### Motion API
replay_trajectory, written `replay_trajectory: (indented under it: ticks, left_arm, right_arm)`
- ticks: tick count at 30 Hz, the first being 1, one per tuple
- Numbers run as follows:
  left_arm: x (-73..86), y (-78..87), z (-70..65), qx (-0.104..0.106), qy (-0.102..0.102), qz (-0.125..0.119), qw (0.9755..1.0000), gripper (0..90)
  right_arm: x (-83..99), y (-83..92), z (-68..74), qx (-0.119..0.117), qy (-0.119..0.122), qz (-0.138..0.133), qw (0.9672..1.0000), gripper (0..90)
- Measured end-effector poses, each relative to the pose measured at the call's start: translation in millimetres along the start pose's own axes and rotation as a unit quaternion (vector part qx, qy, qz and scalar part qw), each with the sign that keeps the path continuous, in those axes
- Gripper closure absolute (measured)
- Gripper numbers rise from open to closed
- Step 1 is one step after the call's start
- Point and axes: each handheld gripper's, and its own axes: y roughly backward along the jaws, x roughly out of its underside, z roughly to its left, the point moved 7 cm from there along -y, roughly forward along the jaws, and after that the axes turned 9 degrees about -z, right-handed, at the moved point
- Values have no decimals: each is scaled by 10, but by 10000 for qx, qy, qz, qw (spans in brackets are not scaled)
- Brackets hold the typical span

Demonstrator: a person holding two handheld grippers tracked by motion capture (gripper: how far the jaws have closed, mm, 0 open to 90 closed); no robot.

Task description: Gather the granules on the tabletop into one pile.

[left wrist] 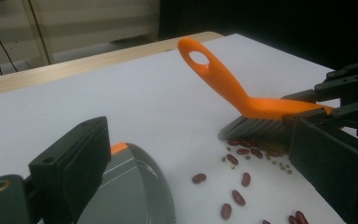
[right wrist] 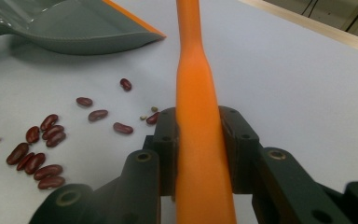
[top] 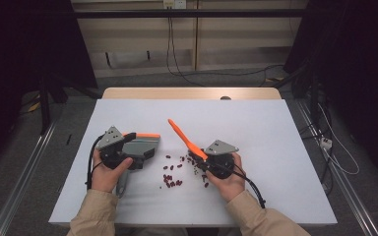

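Observation:
A grey dustpan (top: pixel 146 144) with an orange lip lies flat at the left of the white table (top: pixel 266 128). My left gripper (top: pixel 137 149) sits over its rear, open, jaws wide apart. In the left gripper view the dustpan (left wrist: pixel 130 191) rim lies by the left jaw, unclamped. My right gripper (top: pixel 202 158) is shut on the handle of an orange brush (top: pixel 179 130), whose handle points up and to the far left. Its bristles (left wrist: pixel 256 128) touch the table among dark red beans (left wrist: pixel 240 179). The right gripper view shows the brush (right wrist: pixel 196 70), beans (right wrist: pixel 42 154) and dustpan (right wrist: pixel 74 25).
Several beans (top: pixel 172 174) are scattered between the two grippers, with a few small green ones mixed in. A wooden strip (top: pixel 192 93) borders the table's far edge. Cables (top: pixel 334 147) lie on the floor at the right, and metal rails run along both sides.

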Motion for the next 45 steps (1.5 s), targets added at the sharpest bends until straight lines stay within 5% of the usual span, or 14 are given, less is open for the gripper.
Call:
replay_trajectory:
  ticks: [29,36,45]
  left_arm:
    - [-25,29,-2,-23,-6,-45,10000,56]
    - [-35,49,12,-33,-17,-68,10000,56]
    - [-21,57,20,-47,5,-39,10000,56]
  right_arm:
    - [-25,20,129,-345,-158,-131,9992,708]
    - [-66,29,1,-349,-283,-255,9987,710]
    - [-308,24,-240,-721,-219,-696,9947,710]
